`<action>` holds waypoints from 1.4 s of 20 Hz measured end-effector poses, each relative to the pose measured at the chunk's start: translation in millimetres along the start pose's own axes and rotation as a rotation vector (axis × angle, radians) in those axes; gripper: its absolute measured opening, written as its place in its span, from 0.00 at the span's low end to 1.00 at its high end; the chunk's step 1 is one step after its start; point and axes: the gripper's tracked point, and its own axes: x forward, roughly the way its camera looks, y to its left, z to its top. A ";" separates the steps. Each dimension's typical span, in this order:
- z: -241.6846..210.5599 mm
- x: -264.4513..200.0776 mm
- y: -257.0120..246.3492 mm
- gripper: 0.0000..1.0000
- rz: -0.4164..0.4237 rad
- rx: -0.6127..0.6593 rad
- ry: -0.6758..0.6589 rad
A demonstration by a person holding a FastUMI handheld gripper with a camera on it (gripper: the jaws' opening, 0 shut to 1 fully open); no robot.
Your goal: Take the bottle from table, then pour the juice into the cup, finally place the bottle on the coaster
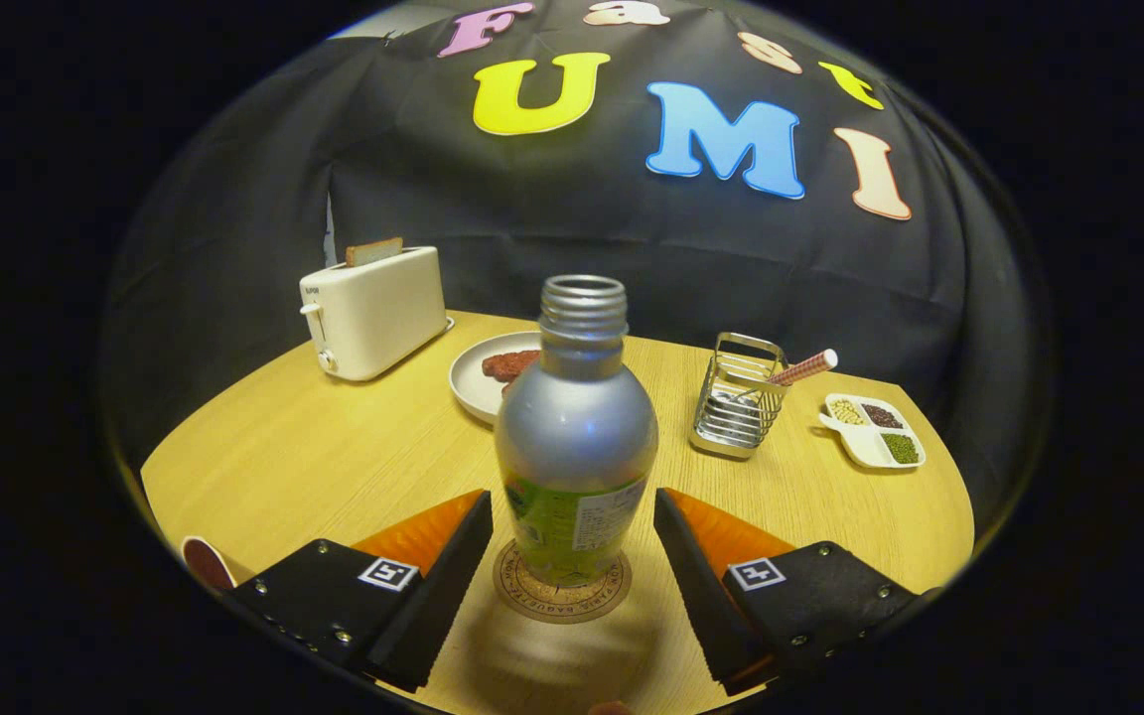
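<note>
Bottle (575, 427): matt silver metal-look body, ribbed uncapped neck, glossy printed label low down. Coaster (561, 588) under it: cork-like, rough, printed ring. Worktop (334, 447): pale wood grain, smooth satin. Toaster (373, 310) at 10 o'clock of the bottle: smooth cream plastic. Cutlery holder (737, 397) at 2 o'clock: shiny wire metal. Plate (478, 377): glossy white ceramic look. Hand-held gripper (572, 556), fingers spread off the bottle: matt.

Dim warm light, fisheye bending, sharp focus.

we see bottle (575, 427) upright on coaster (561, 586), between open tool (573, 541) fingers | plate (486, 375) behind bottle | toaster (373, 313) far left | rack (737, 407), dish (873, 429) right | cup (207, 562) near left, all on desk (334, 447)
</note>
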 end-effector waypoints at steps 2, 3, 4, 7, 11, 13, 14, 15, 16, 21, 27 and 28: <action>11.6 -16.5 -2.5 0.98 -0.015 0.015 -0.038; 18.8 -25.9 -4.7 0.98 -0.024 0.021 -0.061; 24.2 -37.0 -6.4 0.98 -0.033 0.028 -0.081; 40.2 -68.6 -8.2 0.97 -0.054 0.054 -0.141; 54.3 -111.0 -16.5 0.97 -0.104 0.069 -0.208; 57.5 -133.6 -19.4 0.98 -0.127 0.078 -0.235; 58.9 -145.3 -19.5 0.98 -0.130 0.086 -0.245; 59.6 -155.0 -20.1 0.97 -0.133 0.094 -0.252; 60.0 -164.7 -21.8 0.97 -0.140 0.101 -0.254; 63.7 -215.8 -26.6 0.98 -0.175 0.137 -0.298; 67.3 -272.6 -20.6 0.98 -0.238 0.097 -0.419; 64.2 -275.9 -21.1 0.98 -0.243 0.109 -0.419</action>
